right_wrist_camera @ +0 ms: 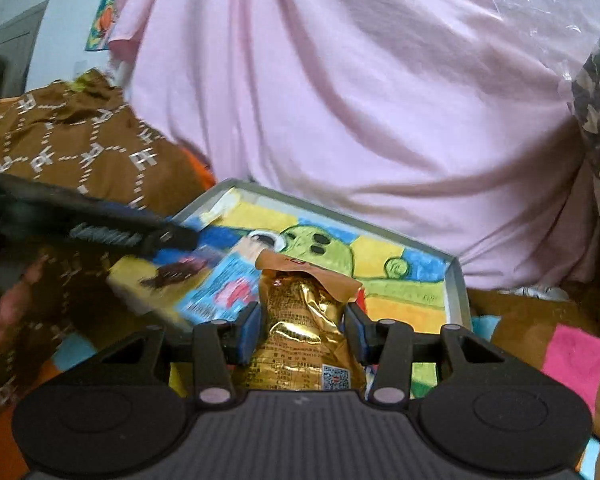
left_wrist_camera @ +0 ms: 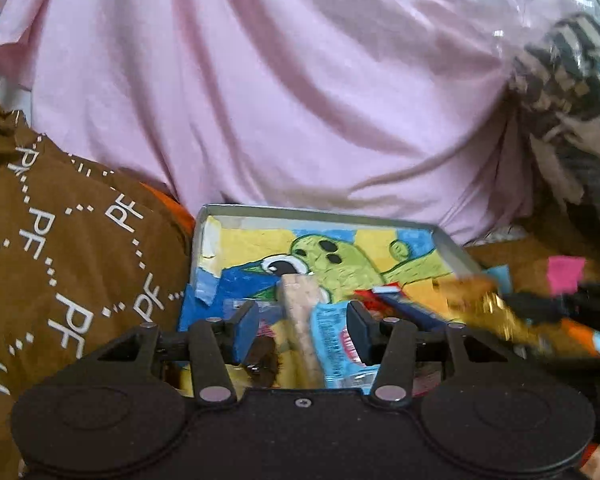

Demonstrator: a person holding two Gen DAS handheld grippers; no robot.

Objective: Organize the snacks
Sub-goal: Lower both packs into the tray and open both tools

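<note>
My left gripper (left_wrist_camera: 302, 332) is shut on a bundle of snack packets: a light blue packet (left_wrist_camera: 336, 332), a tan bar (left_wrist_camera: 300, 300) and a yellow pack with a chocolate picture (right_wrist_camera: 140, 284). In the right wrist view the left gripper (right_wrist_camera: 176, 238) reaches in from the left, and the bundle hangs over the tray's near left corner. My right gripper (right_wrist_camera: 302, 336) is shut on a crinkled gold snack bag (right_wrist_camera: 300, 320), held above the tray's front edge. The shallow grey tray (left_wrist_camera: 260, 210) has a colourful cactus drawing on its floor.
A big pink cloth (left_wrist_camera: 280, 80) rises right behind the tray. Brown fabric with white lettering (left_wrist_camera: 60, 260) lies to the left, and a clear plastic bag of patterned cloth (left_wrist_camera: 560, 80) to the right. A person's hand (right_wrist_camera: 4, 308) shows at the far left.
</note>
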